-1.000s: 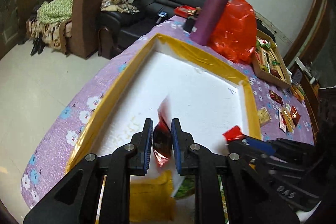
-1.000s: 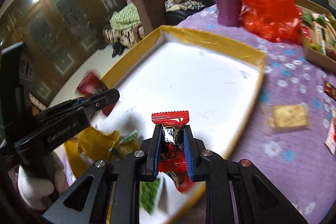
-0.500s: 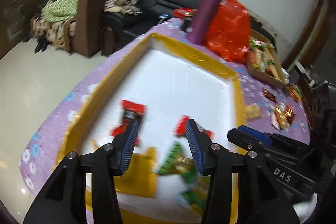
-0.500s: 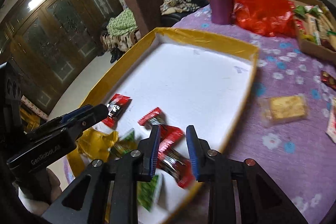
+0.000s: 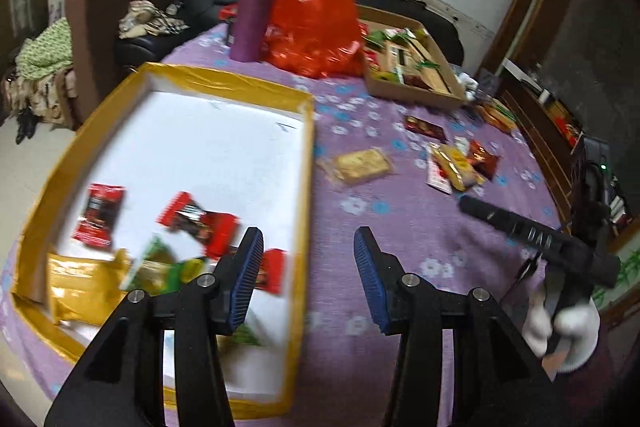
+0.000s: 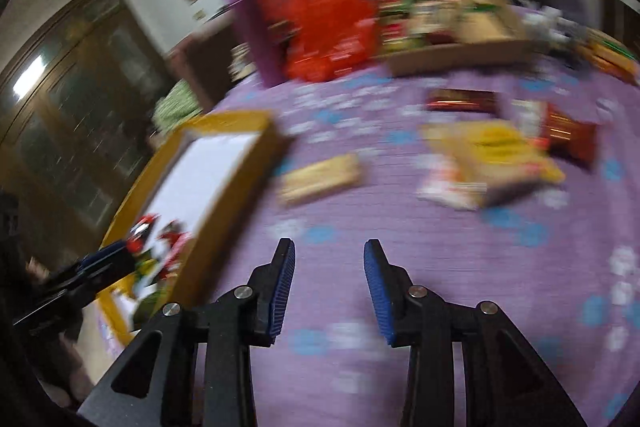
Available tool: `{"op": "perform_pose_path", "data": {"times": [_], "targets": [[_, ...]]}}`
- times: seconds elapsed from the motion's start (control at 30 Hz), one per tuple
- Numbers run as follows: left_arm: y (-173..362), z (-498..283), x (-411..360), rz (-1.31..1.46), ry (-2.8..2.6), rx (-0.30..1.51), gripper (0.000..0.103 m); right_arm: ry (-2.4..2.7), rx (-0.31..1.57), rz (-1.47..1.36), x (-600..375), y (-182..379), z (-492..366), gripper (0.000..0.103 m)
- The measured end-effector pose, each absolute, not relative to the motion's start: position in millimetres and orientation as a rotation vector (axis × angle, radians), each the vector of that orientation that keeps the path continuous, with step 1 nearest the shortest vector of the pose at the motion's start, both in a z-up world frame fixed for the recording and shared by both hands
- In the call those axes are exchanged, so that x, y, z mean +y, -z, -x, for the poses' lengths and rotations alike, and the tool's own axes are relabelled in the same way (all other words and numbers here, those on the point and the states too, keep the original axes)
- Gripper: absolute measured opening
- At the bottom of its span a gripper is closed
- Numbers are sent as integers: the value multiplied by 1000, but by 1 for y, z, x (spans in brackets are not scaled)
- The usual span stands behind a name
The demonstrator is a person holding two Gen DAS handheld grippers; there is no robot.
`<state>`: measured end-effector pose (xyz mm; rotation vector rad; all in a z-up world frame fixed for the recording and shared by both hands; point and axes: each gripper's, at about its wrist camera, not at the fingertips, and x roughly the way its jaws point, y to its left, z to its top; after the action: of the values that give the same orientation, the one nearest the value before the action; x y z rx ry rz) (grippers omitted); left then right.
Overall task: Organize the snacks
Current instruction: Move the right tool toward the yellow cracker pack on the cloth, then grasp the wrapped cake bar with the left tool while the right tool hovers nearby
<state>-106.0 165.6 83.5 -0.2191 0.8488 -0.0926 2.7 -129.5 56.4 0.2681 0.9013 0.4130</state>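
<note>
Both of your claws have let go since a second ago: each was clamped on a red snack packet over the tray, and now those packets lie inside it while both claws have swung off toward the purple cloth.

Your left claw (image 5: 308, 275) has its jaws apart with nothing between them; its left pad hangs over the tray's right edge and its right pad over the flowered worktop (image 5: 400, 219). Your right claw (image 6: 329, 287) is opening, also with nothing between the jaws, above bare cloth. That view is heavily blurred, so small details there cannot be read.

From the left wrist, the yellow-rimmed tray (image 5: 308, 147) fills the 9 o'clock side. In its near end lie several red packets (image 5: 200, 223), a green packet (image 5: 160, 267) and a yellow packet (image 5: 80, 283), bunched together around 8 o'clock; the far half of the white floor is bare.

Snacks still outside the tray sit on the cloth: a cracker packet (image 5: 360, 165) just right of the tray rim at about 1 o'clock, a loose heap of yellow and red packets (image 5: 460, 163) farther toward 2 o'clock, and one dark red packet (image 5: 424, 129) beyond them. At 12 o'clock stand a purple bottle (image 5: 260, 3) and a red plastic bag (image 5: 316, 23) side by side, with a cardboard box (image 5: 416, 91) of assorted snacks to their right.

Your right claw shows at 3 o'clock in the left view, held in a white-gloved hand (image 5: 560, 327).
</note>
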Motion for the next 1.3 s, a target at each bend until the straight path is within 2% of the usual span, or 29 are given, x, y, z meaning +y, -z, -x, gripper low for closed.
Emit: {"op": "perform_pose_path", "data": {"times": [0.17, 0.3, 0.37, 0.43, 0.73, 0.8, 1.3], "targets": [[-73, 95, 135, 211, 146, 894, 46, -290, 907, -400, -207, -47, -19, 40], [-65, 91, 113, 184, 193, 929, 46, -260, 901, -430, -227, -42, -35, 49], [-62, 89, 104, 166, 209, 941, 46, -271, 897, -440, -225, -42, -47, 55], [-61, 87, 99, 152, 220, 945, 46, -292, 903, -431, -217, -41, -60, 67], [-59, 82, 97, 140, 240, 945, 46, -186, 960, -218, -161, -32, -129, 72], [-58, 81, 97, 138, 244, 947, 46, -185, 960, -208, -155, -28, -132, 77], [-54, 77, 93, 139, 265, 956, 46, -509, 1102, -79, -141, -31, -28, 75]]}}
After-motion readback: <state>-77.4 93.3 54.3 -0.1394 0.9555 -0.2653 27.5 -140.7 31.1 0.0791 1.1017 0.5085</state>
